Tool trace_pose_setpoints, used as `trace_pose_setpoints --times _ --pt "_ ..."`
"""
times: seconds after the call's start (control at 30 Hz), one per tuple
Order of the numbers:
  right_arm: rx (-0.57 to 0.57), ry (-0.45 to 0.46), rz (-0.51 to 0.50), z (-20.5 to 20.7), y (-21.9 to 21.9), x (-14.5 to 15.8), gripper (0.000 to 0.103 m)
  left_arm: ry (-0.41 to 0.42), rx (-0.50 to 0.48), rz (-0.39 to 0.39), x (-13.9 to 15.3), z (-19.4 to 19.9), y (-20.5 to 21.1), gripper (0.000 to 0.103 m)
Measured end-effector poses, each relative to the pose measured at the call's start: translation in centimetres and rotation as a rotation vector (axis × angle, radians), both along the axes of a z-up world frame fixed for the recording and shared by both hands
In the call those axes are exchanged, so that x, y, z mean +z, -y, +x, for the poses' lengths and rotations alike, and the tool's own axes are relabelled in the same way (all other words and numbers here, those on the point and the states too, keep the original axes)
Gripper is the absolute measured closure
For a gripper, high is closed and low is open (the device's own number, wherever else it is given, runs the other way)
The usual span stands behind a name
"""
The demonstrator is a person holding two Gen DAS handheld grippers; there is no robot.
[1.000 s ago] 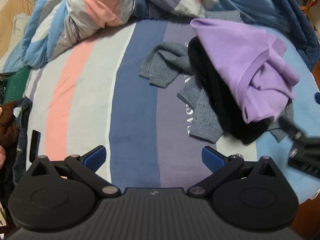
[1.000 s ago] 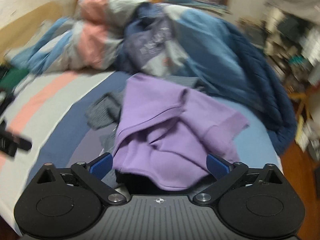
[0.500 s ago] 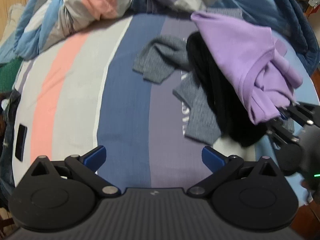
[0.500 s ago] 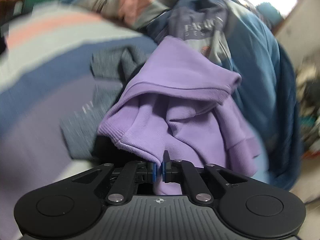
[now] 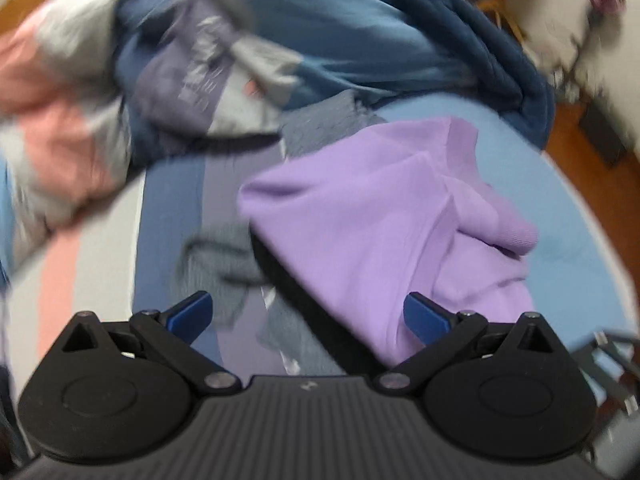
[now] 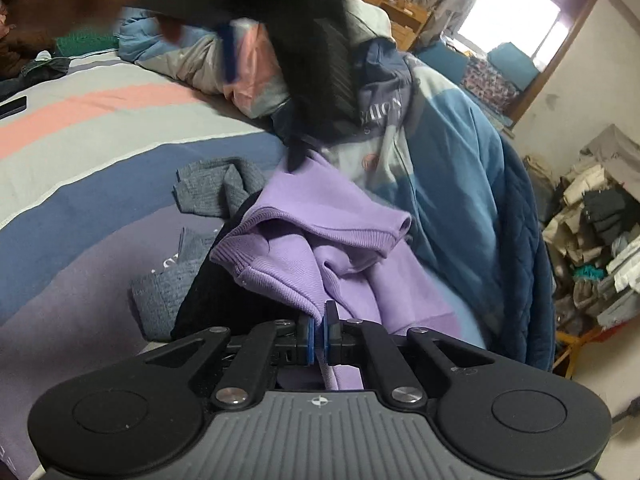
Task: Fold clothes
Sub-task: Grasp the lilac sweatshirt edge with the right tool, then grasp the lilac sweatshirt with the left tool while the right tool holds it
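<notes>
Purple top pinched, nothing folded flat in sight.
My left fingers [image 5: 308,316] stand wide apart, empty, above the crumpled heap on the bed [image 6: 100,152]: grey knit [image 5: 218,264] toward their left tip, black garment [image 5: 320,316] between them, purple sweatshirt [image 5: 380,220] ahead toward the right tip. My right fingers [image 6: 318,334] are clamped on its ribbed hem [image 6: 276,288]; it lies bunched and creased, so the folding looks mostly left to do.

A bright window [image 6: 516,28] lights pale walls [image 6: 580,80], a striped bed [image 6: 100,128] and wooden floor [image 5: 568,136].
</notes>
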State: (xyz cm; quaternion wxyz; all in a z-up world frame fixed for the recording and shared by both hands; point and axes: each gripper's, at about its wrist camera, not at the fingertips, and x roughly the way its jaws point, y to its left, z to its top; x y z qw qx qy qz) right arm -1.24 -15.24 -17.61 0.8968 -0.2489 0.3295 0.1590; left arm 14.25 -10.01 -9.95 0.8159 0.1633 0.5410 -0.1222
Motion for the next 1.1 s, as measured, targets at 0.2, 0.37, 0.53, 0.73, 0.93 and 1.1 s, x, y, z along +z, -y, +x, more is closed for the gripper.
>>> trace_pose_setpoints --times 0.2,0.37,0.53,0.73,0.93,1.1 --pt "-0.027 0.006 0.020 -0.4 -0.2 0.0 0.099 0.013 -0.136 0.105 -2.9 2.4 6.9 0.000" --pt "-0.076 -0.001 0.082 -0.1 0.3 0.0 0.099 0.004 -0.178 0.119 -4.3 2.7 8.2 0.012" --pt "-0.081 -0.001 0.107 -0.1 0.6 -0.2 0.099 -0.005 -0.220 0.132 -5.7 2.9 9.6 0.018" --pt "-0.088 -0.006 0.136 0.0 0.9 -0.4 0.099 -0.016 -0.268 0.150 -7.3 3.2 11.2 0.037" --pt "-0.087 -0.012 0.154 -0.1 1.5 -0.5 0.099 -0.001 -0.061 0.092 -6.2 4.7 8.1 0.083" --pt "-0.093 -0.029 0.161 -0.1 1.7 -0.5 0.099 0.078 0.194 0.038 -3.1 5.1 2.8 0.086"
